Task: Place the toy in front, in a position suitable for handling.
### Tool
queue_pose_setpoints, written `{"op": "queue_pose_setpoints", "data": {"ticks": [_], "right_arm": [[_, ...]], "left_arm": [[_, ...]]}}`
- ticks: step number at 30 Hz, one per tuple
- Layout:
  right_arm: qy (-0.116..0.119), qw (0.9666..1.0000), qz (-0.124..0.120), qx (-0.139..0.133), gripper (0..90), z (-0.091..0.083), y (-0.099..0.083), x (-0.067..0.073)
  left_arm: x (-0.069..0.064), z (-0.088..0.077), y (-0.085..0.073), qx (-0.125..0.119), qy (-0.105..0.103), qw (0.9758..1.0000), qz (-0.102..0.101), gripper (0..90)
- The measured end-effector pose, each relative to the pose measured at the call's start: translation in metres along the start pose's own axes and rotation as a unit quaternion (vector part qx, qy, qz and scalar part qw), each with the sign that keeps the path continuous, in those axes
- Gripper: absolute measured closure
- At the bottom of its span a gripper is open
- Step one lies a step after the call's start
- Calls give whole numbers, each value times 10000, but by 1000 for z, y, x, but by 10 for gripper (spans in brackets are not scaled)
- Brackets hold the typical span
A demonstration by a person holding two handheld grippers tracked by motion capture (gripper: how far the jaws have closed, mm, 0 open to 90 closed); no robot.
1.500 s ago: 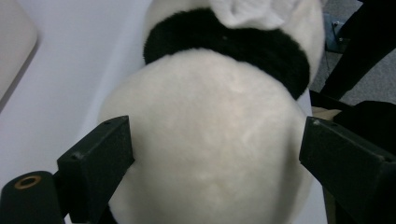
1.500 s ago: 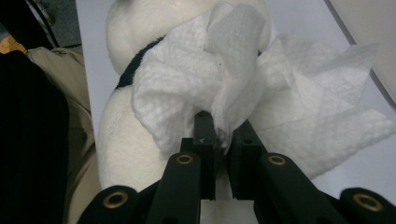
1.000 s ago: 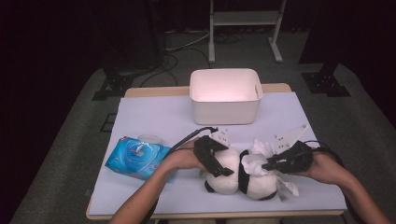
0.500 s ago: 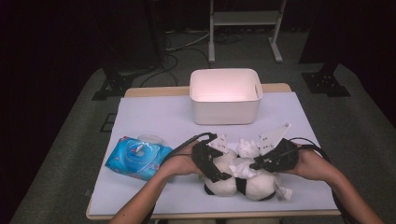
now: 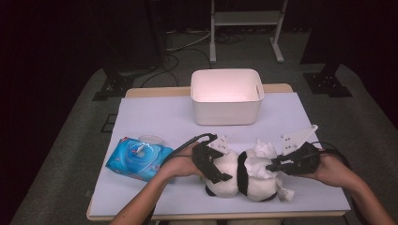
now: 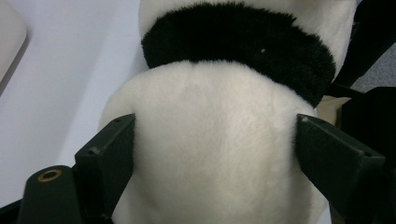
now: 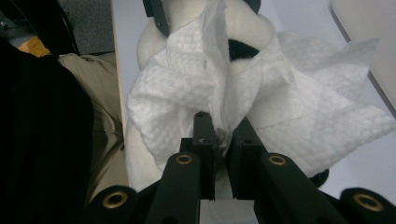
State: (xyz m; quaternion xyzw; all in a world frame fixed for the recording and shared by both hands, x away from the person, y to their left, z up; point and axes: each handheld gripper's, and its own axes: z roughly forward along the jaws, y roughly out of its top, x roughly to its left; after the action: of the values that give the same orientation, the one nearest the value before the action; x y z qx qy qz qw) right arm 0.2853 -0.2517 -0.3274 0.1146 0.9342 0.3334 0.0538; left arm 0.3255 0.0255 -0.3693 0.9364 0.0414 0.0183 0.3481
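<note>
A black-and-white plush panda (image 5: 227, 183) lies near the table's front edge. My left gripper (image 5: 219, 169) clamps its white body (image 6: 219, 112) from the left, a jaw pressed into the fur on each side. My right gripper (image 5: 274, 165) comes in from the right, shut on a crumpled white wipe (image 5: 260, 161). In the right gripper view the wipe (image 7: 182, 88) is pinched between the closed jaws of my right gripper (image 7: 222, 125) and drapes over the panda (image 7: 252, 25).
A white plastic bin (image 5: 226, 101) stands open at the back centre of the pale table (image 5: 155, 117). A blue pack of wet wipes (image 5: 138, 159) lies at the front left, beside my left forearm. Dark floor and stands surround the table.
My right gripper swept the wipe leftward over the panda, then drew back slightly to the right. The left gripper and the panda have kept still.
</note>
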Motion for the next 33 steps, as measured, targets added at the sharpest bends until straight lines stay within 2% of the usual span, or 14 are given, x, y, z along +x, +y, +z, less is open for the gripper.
{"op": "queue_pose_setpoints", "data": {"ticks": [7,8,12,14,15,19,26,29,33], "right_arm": [[-82,9998,165,-97,820,-9,-19,-1],[-80,9995,267,-116,820,-11,-26,-2],[-104,9992,374,-114,819,-12,-37,-2],[-93,9985,527,-99,818,-13,-45,-3],[-89,9986,509,-112,818,-13,-46,-4],[-69,9988,467,-112,816,-14,-43,-5],[-115,9996,229,67,815,-13,-16,-8],[-114,9997,197,84,815,-12,-11,-9],[-85,9999,125,71,815,-10,-1,-12]], "left_arm": [[1,0,-1,-40,-18,10000,-37,160],[2,0,-1,-42,-17,10000,-40,160],[1,0,-1,-50,-15,10000,-62,160],[0,0,-1,-51,-11,10000,-72,160],[-1,0,-1,-36,-2,10000,-74,159],[-2,-1,0,24,21,10000,-44,159],[-3,-1,0,74,64,10000,-5,159],[-5,-1,0,43,79,10000,-37,159],[-6,-1,2,110,116,9999,24,159]]}}
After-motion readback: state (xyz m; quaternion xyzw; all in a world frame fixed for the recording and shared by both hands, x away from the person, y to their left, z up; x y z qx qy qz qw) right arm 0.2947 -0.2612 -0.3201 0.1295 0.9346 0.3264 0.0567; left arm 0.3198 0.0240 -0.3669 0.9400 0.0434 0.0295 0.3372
